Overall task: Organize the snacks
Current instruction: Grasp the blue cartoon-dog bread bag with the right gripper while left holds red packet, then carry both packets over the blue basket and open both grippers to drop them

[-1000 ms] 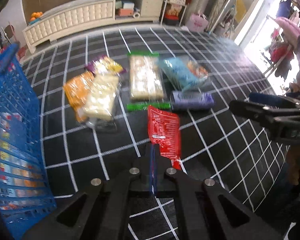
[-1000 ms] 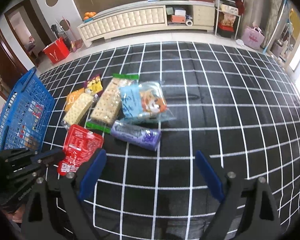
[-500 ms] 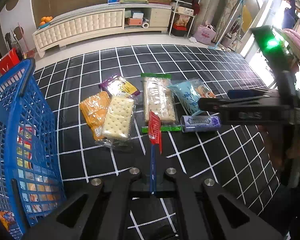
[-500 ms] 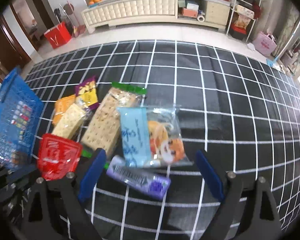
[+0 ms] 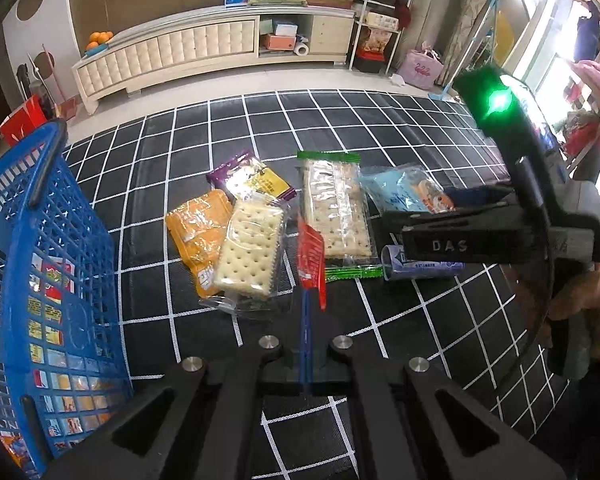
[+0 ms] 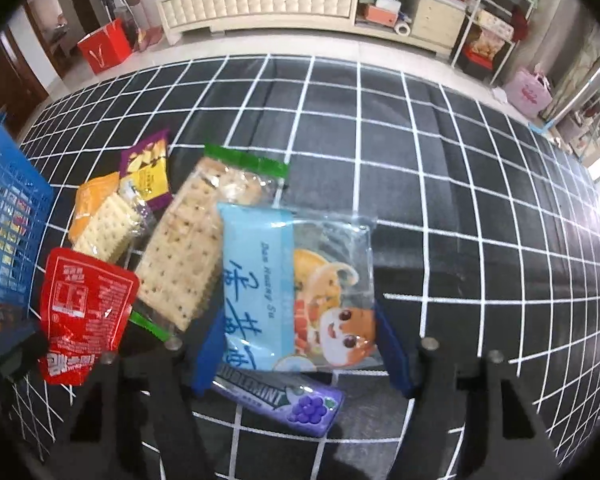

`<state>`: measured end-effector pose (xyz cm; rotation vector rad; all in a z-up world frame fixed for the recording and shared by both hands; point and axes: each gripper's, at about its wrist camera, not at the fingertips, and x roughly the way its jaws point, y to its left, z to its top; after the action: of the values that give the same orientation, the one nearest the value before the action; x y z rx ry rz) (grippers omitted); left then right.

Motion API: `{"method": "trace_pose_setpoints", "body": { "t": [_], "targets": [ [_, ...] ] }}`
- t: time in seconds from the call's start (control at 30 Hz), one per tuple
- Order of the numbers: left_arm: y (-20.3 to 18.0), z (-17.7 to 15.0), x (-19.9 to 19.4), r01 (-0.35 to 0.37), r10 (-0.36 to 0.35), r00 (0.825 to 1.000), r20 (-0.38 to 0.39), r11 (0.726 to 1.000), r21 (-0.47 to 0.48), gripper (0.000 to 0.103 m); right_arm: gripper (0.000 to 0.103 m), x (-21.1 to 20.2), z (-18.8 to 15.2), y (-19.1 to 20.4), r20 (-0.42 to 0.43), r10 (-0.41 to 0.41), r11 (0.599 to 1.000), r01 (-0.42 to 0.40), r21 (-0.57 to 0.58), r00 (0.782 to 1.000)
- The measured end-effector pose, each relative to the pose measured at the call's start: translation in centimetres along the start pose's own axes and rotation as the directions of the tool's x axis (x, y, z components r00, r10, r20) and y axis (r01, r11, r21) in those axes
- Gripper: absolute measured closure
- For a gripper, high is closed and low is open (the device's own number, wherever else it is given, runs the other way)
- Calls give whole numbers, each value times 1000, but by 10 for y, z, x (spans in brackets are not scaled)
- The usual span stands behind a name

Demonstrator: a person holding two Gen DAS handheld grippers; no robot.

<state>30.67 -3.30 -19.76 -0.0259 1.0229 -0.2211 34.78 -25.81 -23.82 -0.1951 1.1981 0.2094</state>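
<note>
some packets already in the blue basket (image 5: 40,280); left gripper (image 5: 306,344) clamps a red packet (image 5: 312,264); right gripper (image 6: 296,344), jaws just narrowing, straddles the light-blue snack bag (image 6: 296,280), seemingly ungripped; five others remain.

Red packet (image 5: 311,258) lifted, hanging edge-on; light-blue cartoon bag (image 6: 296,288) flat on checked cloth (image 6: 460,184) (gum tube (image 6: 284,398) beside).

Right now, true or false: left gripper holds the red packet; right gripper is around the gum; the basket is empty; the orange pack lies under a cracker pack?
1. Left gripper holds the red packet: true.
2. Right gripper is around the gum: false, its closing fingers straddle the light blue bag.
3. The basket is empty: false, packets show through its mesh.
4. The orange pack lies partly under a cracker pack: true.
</note>
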Motion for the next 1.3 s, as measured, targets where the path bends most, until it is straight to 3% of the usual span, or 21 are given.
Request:
{"method": "trace_pose_setpoints", "body": {
  "t": [0.5, 0.7, 1.3],
  "targets": [
    [-2, -11, -32, 7, -7, 999, 53, 1000, 12, 103, 34, -79, -39, 16, 103, 33, 999, -33, -3, 994],
    [0, -14, -69, 20, -21, 994, 104, 1000, 10, 103, 34, -117, -46, 24, 148, 52, 999, -52, -2, 988],
    [29, -34, -176, 14, -11, 971, 239, 1000, -10, 103, 34, -222, -63, 98, 304, 106, 990, -73, -118, 947]
  ]
}}
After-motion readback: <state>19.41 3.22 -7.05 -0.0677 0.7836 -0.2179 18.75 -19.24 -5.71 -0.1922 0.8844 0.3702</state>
